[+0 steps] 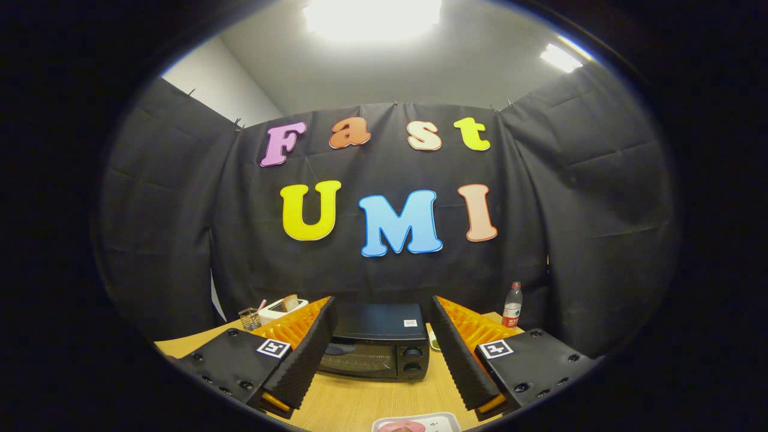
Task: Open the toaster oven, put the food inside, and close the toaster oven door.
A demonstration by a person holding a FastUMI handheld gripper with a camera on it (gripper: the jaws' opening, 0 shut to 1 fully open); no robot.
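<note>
Recording booth, staged as a kitchen corner: black cloth walls pinned up under ceiling lights; wooden bench carrying a toaster oven, water bottle and, far left, possibly a utensil holder.

A wooden counter is seen, with black cloth hung behind it. A plastic water bottle with a red label is stood at the far right. At the far left, a small wire basket is set just beside a white box.
</note>
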